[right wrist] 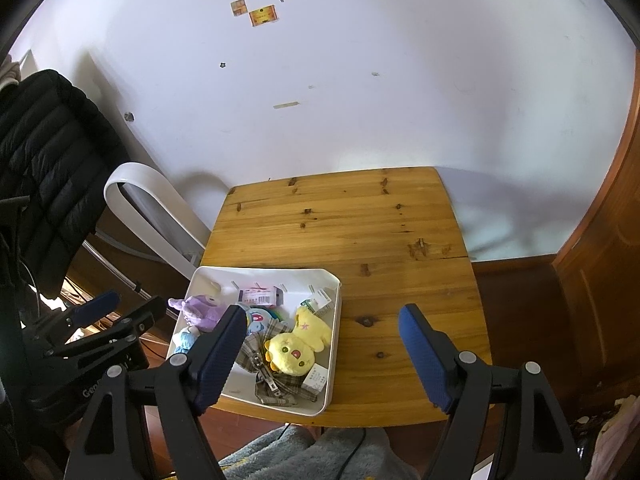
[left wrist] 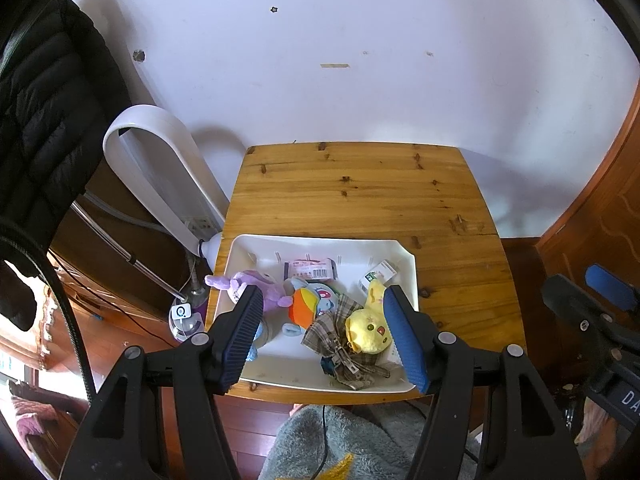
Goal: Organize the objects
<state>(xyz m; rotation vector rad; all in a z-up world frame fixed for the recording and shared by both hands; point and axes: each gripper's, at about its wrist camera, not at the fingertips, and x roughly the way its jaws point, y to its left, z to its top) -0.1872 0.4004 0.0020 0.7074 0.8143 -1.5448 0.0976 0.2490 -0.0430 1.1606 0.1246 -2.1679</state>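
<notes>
Wooden worktop (right wrist: 360,240) against a pale wall, and nearest us both grippers hang above its front edge. Left gripper (left wrist: 326,338) is spread wide over the white tray (left wrist: 320,246), nothing between its blue pads; right gripper (right wrist: 320,354) is just as released, one finger over the tray's right side, the other over bare wood. Neither touches anything.

Down in the tray, everything is gathered in one heap: a plaid zip pouch (left wrist: 340,344) at the front, a yellow chick plush (left wrist: 370,330) leaning on it, a small white box (right wrist: 316,378) wedged by the right wall. Further in, a purple plush (left wrist: 256,288) on the left and a blue-and-orange plush (left wrist: 310,300) in the middle. At the far wall, a pink barcoded packet (left wrist: 312,269) and a green-and-white carton (left wrist: 378,276); print too small to read.

Beyond, bare worktop. Packed away, or waiting to be sorted out? Either fits.
</notes>
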